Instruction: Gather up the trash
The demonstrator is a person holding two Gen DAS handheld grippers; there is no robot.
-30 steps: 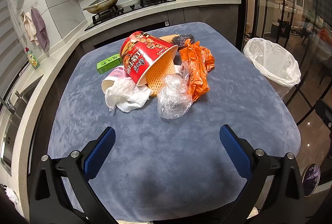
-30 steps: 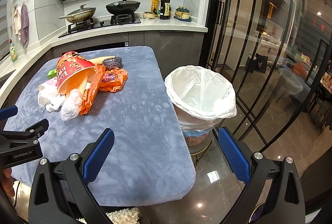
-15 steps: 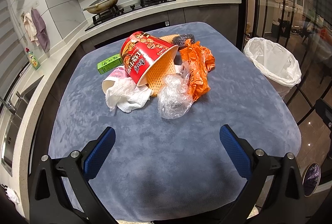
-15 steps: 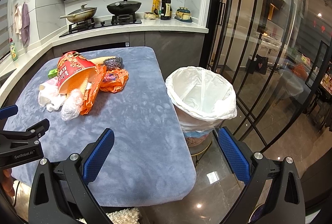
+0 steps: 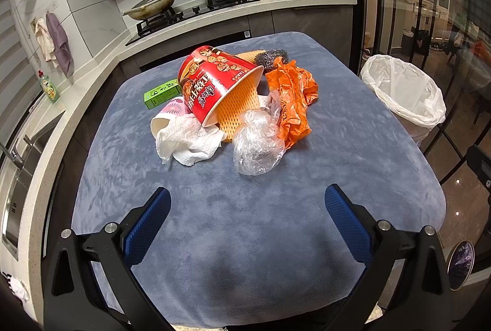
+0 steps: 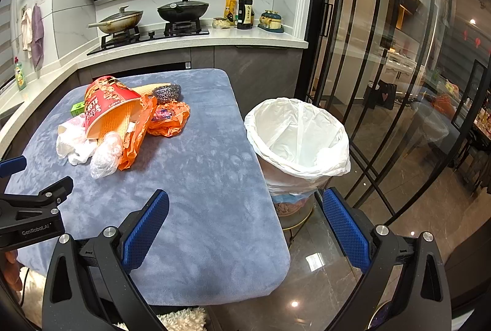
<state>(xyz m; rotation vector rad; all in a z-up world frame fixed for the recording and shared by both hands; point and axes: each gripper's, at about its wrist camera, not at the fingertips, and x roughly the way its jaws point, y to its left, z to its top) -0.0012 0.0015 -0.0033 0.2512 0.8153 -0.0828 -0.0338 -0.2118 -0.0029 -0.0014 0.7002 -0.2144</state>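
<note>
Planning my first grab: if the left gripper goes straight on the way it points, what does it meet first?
Probably the clear plastic bag, the nearest piece of the pile, lying ahead between the open fingers of the left gripper. Only bare blue tablecloth lies before it. Depth is uncertain through the fisheye.

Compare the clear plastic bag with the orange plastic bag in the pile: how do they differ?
The clear plastic bag is see-through and bunched into a rounded lump; the orange plastic bag is opaque and lies in a longer crumpled strip. The clear one sits at the pile's near edge, closest to the left gripper, while the orange one stretches farther back toward the steel scrubber. Both are crumpled and lie on the blue table cover.
</note>
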